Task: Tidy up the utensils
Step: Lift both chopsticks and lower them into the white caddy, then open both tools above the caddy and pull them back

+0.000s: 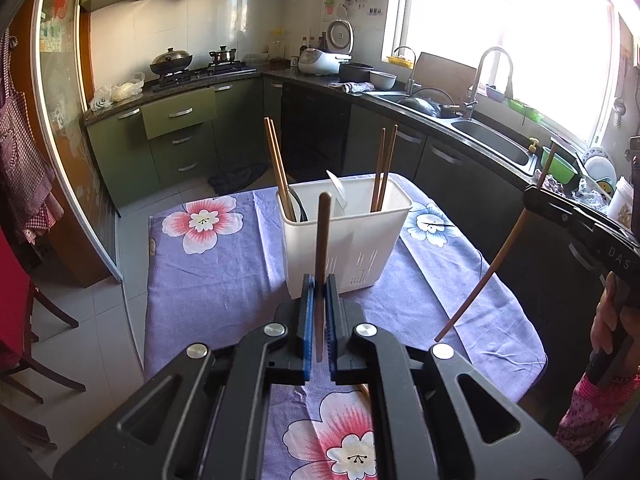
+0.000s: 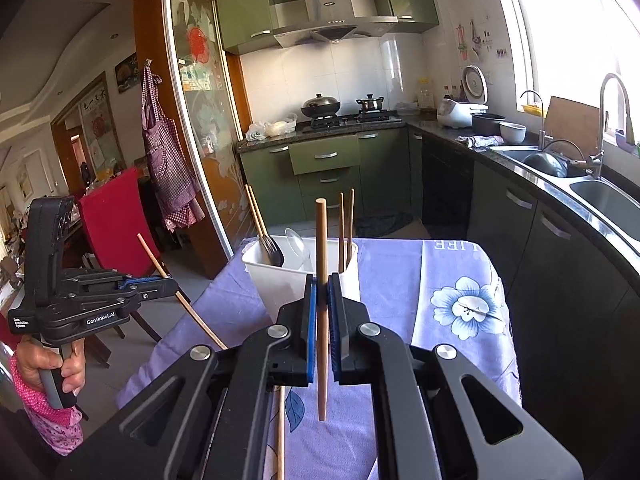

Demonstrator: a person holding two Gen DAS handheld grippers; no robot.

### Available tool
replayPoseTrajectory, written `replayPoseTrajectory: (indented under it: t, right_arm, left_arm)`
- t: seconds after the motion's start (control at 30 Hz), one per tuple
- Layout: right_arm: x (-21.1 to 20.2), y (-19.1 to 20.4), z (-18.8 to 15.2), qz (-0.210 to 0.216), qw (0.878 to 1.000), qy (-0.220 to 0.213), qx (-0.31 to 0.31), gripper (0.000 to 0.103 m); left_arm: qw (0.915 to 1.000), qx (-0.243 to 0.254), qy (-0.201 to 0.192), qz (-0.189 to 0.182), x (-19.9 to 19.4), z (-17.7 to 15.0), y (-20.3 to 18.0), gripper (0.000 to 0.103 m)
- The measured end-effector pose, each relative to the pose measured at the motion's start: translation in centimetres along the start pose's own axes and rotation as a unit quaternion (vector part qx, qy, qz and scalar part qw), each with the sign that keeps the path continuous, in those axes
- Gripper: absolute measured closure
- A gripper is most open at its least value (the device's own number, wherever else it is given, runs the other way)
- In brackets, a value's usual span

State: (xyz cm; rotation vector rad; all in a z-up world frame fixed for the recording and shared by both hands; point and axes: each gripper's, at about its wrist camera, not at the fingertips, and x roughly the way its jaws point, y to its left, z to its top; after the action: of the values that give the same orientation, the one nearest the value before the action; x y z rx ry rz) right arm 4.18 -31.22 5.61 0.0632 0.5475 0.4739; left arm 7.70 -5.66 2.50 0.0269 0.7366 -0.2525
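Observation:
A white utensil holder [image 1: 347, 236] stands on the table with the purple floral cloth [image 1: 216, 264]. It holds two pairs of chopsticks, a white spoon and a dark utensil. My left gripper [image 1: 319, 284] is shut on a wooden chopstick [image 1: 322, 240], held upright just in front of the holder. My right gripper [image 2: 322, 284] is shut on another wooden chopstick [image 2: 321, 248], also upright, near the holder [image 2: 280, 276]. Each gripper shows in the other's view: the right one [image 1: 532, 196] with its slanted chopstick [image 1: 488, 272], the left one [image 2: 170, 280] with its chopstick [image 2: 180, 296].
Another chopstick [image 2: 281, 432] lies on the cloth below my right gripper. Green cabinets, a stove [image 1: 192, 72] and a sink [image 1: 492, 140] run along the counter behind and to the right. A red chair [image 2: 116, 220] stands left of the table.

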Motion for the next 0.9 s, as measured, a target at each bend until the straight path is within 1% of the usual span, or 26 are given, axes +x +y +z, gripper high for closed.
replayPoseTrajectory:
  t: [0.1,0.33,0.6,0.77,0.83,0.9]
  right_arm:
    - [0.1,0.4,1.4,0.003,1.0,-0.007,-0.005,0.096]
    - [-0.4,1.3,5.2,0.007,0.999,-0.037,-0.019,0.096]
    - [-0.6,1.9,10.1,0.01,0.997,-0.074,-0.02,0.096]
    - [0.0,2.0,13.5,0.001,0.995,-0.099,-0.022,0.096]
    - [0.8,1.9,14.6,-0.013,0.994,-0.108,-0.025,0.096]
    - [1.9,1.7,15.4,-0.023,0.993,-0.111,-0.024,0.096]
  left_arm:
    - [0.9999,0.002,-0.004,-0.009,-0.7,1.2,0.0,0.097]
    - [0.9991,0.022,-0.031,-0.02,-3.2,4.4,-0.8,0.097]
    - [0.9968,0.041,-0.061,-0.031,-4.9,9.2,-1.8,0.097]
    - [0.9937,0.049,-0.099,-0.016,-5.2,12.6,-2.2,0.097]
    - [0.9924,0.051,-0.112,-0.004,-4.7,13.5,-2.4,0.097]
    - [0.9921,0.051,-0.114,0.007,-3.4,14.1,-2.4,0.097]
